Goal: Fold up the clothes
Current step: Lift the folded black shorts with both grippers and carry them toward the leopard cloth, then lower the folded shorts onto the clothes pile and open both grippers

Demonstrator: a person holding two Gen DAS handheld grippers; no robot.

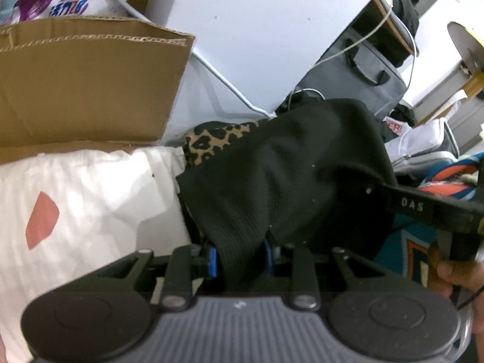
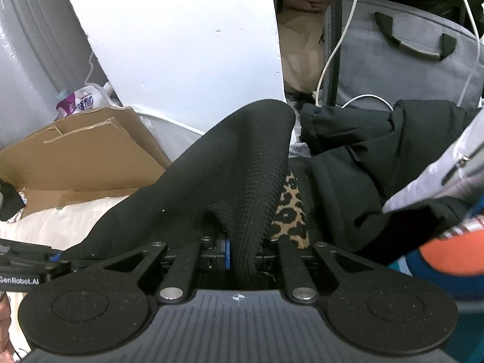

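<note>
The left gripper (image 1: 239, 257) and the right gripper (image 2: 242, 254) each have their jaws closed on the black knitted garment (image 1: 287, 166), lifted above the leopard-print cloth (image 1: 211, 142).

I read "DAS" in pale raised letters on the black arm of the right gripper (image 1: 423, 208), seen from the left wrist cam. From the right wrist cam, "GenRobot.AI" in white on the left gripper (image 2: 18, 279) body at far left edge. A white carrier bag (image 1: 396, 131) shows red letters "ER", rest hidden. The purple-white pouch (image 1: 60, 3) behind the cardboard box (image 1: 90, 81) carries blue print, upside down, can't make it out. Nothing else legible.
</note>
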